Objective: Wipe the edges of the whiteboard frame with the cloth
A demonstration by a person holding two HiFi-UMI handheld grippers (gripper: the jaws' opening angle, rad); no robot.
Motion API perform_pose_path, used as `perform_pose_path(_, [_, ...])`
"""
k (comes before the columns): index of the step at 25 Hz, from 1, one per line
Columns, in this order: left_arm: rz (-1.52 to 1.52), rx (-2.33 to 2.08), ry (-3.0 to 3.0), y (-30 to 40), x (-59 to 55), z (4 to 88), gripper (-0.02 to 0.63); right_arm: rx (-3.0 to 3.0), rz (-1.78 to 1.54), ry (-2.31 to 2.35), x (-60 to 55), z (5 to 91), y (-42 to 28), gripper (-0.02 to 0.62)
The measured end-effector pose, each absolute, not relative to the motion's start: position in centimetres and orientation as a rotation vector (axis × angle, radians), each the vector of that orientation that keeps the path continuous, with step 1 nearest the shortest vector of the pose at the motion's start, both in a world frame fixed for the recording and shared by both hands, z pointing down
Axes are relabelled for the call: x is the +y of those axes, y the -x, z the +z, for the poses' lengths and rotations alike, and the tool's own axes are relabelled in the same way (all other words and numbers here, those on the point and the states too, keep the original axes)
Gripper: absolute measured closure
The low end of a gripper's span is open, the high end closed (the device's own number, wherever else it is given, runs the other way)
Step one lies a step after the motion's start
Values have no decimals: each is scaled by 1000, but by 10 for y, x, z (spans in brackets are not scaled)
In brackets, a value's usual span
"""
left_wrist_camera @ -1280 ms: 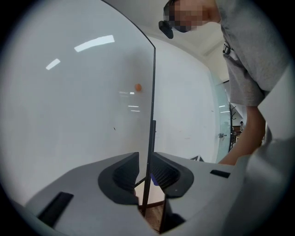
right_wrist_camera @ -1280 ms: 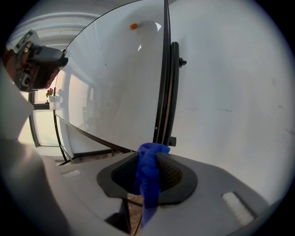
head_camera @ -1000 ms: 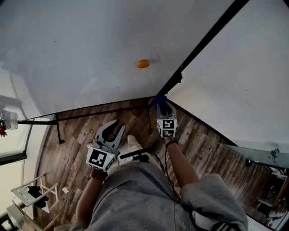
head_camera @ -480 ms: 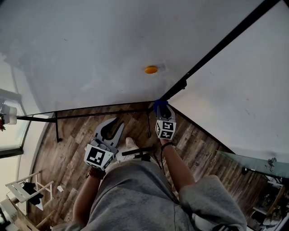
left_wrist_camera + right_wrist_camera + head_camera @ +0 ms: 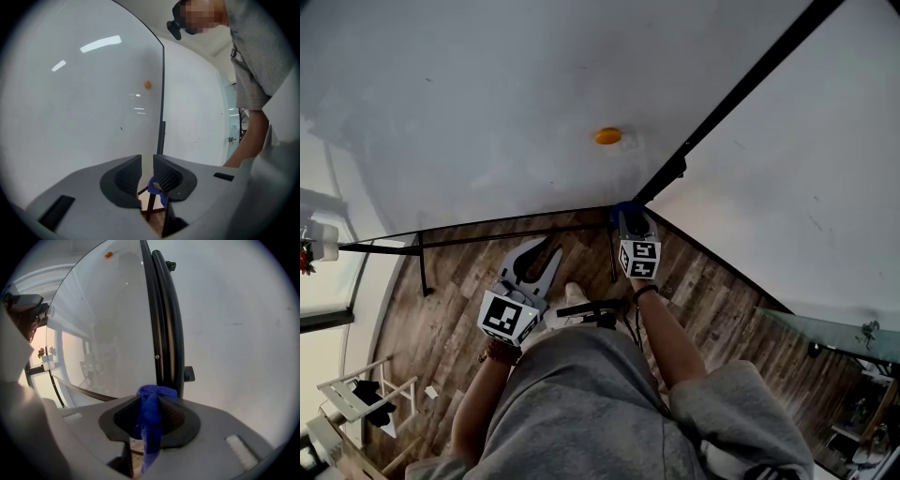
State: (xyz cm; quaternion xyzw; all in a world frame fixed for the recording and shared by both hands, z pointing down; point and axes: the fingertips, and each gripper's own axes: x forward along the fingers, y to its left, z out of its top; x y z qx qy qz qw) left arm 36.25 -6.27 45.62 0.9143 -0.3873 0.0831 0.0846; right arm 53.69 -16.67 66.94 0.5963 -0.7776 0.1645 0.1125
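Where the broad white whiteboard [image 5: 487, 94] ends, its black metal frame edge [image 5: 164, 310] runs upright. The left gripper [image 5: 146, 171] is closed and empty. The right gripper [image 5: 151, 401], jaws just tightening, clamps the blue cloth [image 5: 150, 418], which hangs lengthwise downward, its bunched top at that edge's lower end.

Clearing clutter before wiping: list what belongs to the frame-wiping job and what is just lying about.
Job: blue fabric cloth, clamped in the right gripper; black metal whiteboard frame.
Lying about: small orange round object on the white board; white slatted stand on the wooden floor; left gripper, shut and empty.
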Motion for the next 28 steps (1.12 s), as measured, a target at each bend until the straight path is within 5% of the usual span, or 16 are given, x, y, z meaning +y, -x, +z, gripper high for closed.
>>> perform_pose_path(28, [319, -1093, -2756, -349, -63, 467, 522, -2438, 679, -1682, -166, 675, -501, 477])
